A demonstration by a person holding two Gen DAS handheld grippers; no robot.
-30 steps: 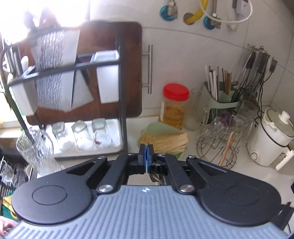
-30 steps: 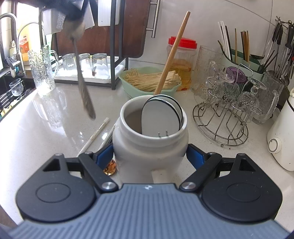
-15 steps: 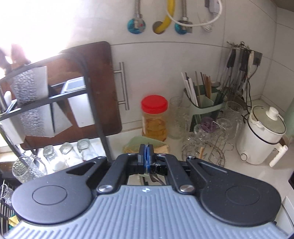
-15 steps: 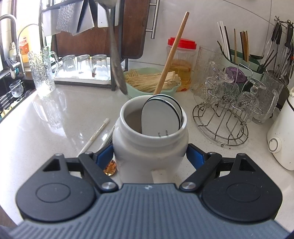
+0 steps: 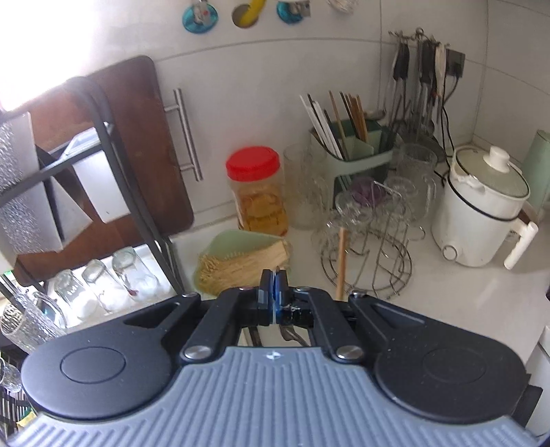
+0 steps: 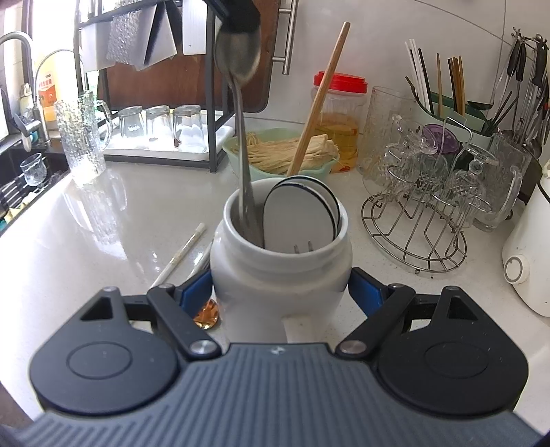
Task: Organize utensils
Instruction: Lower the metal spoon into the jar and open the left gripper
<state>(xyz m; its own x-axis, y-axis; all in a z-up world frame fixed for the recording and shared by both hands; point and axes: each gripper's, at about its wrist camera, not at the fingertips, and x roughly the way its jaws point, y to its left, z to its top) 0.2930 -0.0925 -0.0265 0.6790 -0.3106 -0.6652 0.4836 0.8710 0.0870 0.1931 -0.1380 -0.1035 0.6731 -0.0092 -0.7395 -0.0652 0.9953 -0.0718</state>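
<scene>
Around the white jar (image 6: pixel 280 264) on the desk (image 6: pixel 86 240), the right gripper (image 6: pixel 281 292) fingers are clamping its sides, steadying it; above it, the left gripper (image 6: pixel 237 15) fingers, pressed together, are pinching a spoon (image 6: pixel 240 103) by its bowl, lowering the handle inside the jar.

White jar (image 6: pixel 280 275) upright on desk (image 6: pixel 86 240). Metal spoon (image 6: pixel 240 113) bowl-up, handle dipping into jar mouth beside white paddle (image 6: pixel 297 220) and slanting wooden chopstick (image 6: pixel 318 99). White chopstick (image 6: pixel 180 254) flat left of jar.
</scene>
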